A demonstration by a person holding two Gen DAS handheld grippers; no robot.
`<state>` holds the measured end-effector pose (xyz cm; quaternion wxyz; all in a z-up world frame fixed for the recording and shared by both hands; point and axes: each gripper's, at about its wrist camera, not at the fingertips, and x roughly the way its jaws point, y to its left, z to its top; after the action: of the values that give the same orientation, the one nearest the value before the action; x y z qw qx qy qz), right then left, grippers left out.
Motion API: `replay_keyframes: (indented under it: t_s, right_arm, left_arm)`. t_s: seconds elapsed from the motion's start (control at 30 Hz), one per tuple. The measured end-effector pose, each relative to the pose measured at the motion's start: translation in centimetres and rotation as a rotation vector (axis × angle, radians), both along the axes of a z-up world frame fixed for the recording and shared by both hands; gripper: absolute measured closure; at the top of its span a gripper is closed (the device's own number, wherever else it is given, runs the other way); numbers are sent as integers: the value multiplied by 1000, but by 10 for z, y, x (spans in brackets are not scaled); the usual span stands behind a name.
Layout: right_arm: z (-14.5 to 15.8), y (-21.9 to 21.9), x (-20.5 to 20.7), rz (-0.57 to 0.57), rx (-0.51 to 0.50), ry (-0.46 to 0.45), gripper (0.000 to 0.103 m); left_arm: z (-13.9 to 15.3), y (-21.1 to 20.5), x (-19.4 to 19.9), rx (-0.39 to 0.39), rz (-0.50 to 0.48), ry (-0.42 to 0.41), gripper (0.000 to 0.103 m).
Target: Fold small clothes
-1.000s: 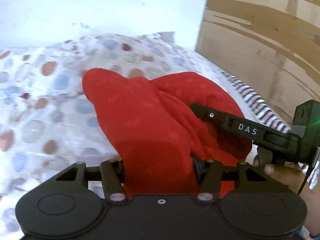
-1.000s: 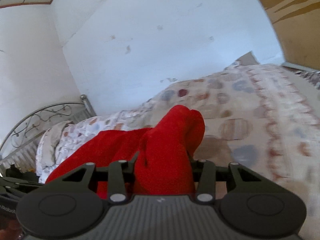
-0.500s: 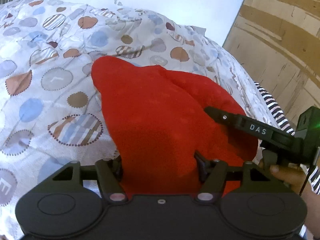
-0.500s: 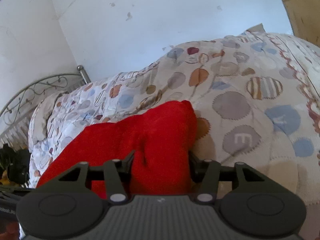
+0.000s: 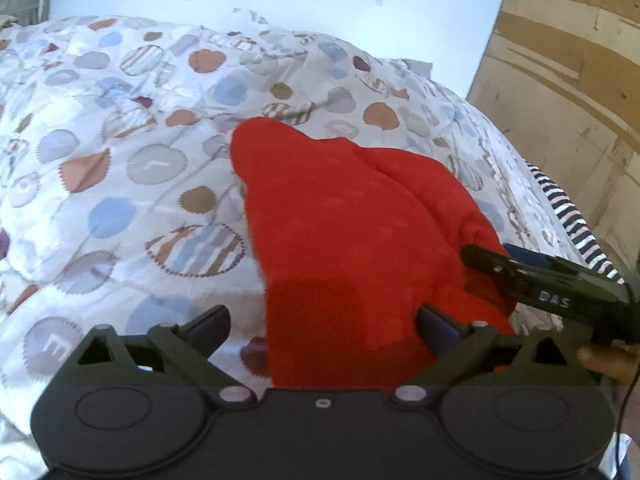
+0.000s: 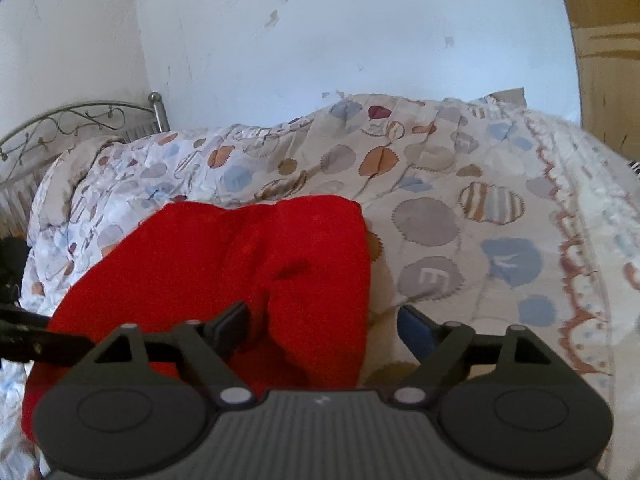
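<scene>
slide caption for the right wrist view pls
Right gripper, jaws just opened, over a red garment lying on a patterned bedspread.

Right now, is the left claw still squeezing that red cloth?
Apart. The left wrist view shows the left gripper just opened, its fingers clear of the red cloth on the bedspread.

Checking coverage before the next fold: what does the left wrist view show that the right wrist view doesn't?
Left wrist only: a striped cloth at the bed's edge, and the right gripper reaching in.
Right wrist only: the metal headboard and pillow end.
Both: the red garment lying on the patterned bedspread, wall and wooden panel. Both grippers' jaws have just been opening, garment between them unpinched.
</scene>
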<state>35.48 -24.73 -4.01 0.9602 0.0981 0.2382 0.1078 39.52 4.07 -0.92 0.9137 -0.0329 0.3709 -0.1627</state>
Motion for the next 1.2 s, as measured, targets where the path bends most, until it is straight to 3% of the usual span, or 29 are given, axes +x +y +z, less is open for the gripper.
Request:
replay_keyframes:
  t_s: [0.13, 0.4, 0.8, 0.93, 1.2]
  right_arm:
    - [4, -1, -18, 11, -58, 1, 8]
    - [34, -10, -55, -47, -3, -111, 0]
    - [87, -14, -139, -73, 16, -326, 0]
    - [91, -14, -176, -77, 6, -362, 0]
    - [73, -12, -251, -125, -41, -390, 0]
  left_arm:
    - [9, -2, -17, 50, 26, -35, 1]
    - [31, -12, -52, 160, 81, -144, 1]
    - [76, -19, -128, 200, 206, -325, 1]
    - [79, -21, -162, 209, 233, -385, 1]
    - [64, -25, -220, 201, 241, -411, 1]
